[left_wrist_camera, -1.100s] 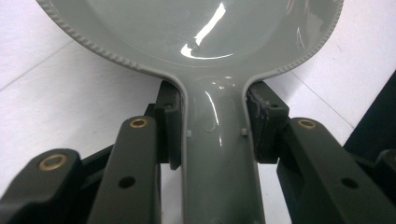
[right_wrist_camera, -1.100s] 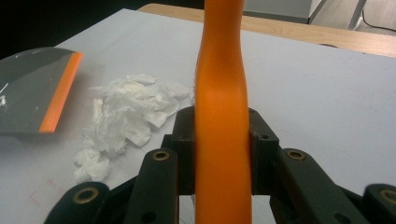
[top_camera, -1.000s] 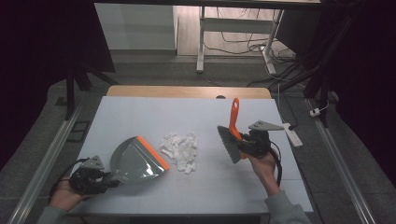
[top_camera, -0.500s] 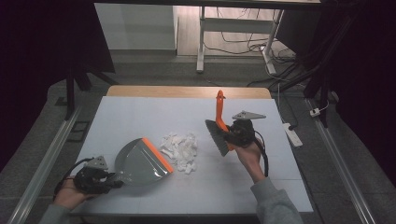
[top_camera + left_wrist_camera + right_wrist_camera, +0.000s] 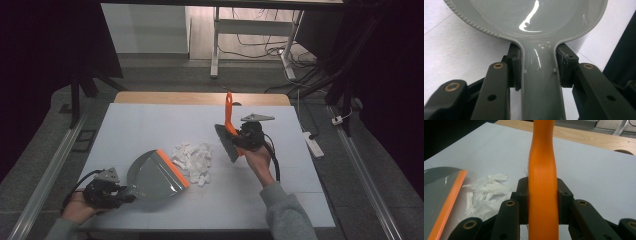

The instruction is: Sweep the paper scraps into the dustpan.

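A grey dustpan [image 5: 154, 176] with an orange front lip lies on the white table, its lip facing a pile of white scraps [image 5: 194, 159]. My left gripper [image 5: 120, 192] is shut on the dustpan's handle [image 5: 541, 82] at the near left, both pads pressed to its sides. My right gripper [image 5: 239, 141] is shut on the orange handle [image 5: 542, 177] of a hand brush [image 5: 228, 135]. The brush is held above the table just right of the scraps, its dark bristles pointing down-left and its handle rising away.
The white tabletop [image 5: 150, 125] has a wooden strip [image 5: 200, 98] along its far edge. A white power strip [image 5: 313, 144] lies off the right side. A table frame and cables stand on the floor behind.
My right gripper has carried the brush leftward and a little farther away, closer to the scraps. The dustpan and left gripper have stayed almost in place.
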A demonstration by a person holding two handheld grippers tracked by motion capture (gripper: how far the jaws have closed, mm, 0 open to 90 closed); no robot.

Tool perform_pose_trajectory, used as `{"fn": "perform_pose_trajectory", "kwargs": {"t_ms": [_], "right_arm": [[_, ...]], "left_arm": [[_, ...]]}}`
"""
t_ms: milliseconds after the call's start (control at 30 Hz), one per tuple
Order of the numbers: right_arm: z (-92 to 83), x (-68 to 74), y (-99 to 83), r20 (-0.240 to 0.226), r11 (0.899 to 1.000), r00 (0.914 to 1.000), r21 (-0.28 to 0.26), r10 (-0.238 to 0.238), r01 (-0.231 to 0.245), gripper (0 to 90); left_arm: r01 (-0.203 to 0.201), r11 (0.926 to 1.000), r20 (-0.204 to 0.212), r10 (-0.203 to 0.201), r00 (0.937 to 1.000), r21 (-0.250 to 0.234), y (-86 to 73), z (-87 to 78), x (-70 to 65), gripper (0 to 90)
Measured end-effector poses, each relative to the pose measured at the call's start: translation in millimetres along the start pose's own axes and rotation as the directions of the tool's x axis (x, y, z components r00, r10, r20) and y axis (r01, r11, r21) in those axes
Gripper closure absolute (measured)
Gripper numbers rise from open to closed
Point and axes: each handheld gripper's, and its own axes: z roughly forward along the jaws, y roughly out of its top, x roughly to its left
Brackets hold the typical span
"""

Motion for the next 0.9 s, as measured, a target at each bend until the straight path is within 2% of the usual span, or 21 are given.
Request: {"fn": "perform_pose_trajectory", "kwargs": {"t_ms": [600,900], "right_arm": [[37.9,11.5,13.6,0.002,1.0,0.9999,0.022,-0.015,0.014,70.2],[52.8,16.0,19.1,0.025,0.999,0.999,0.04,-0.036,0.035,70.2]], "left_arm": [[0.002,1.0,0.029,-0.002,0.9996,-0.001,-1.6,0.4,1.1,61.9],[-0.004,1.0,0.039,0.004,0.9992,0.008,-3.0,0.4,1.9,61.8]]}}
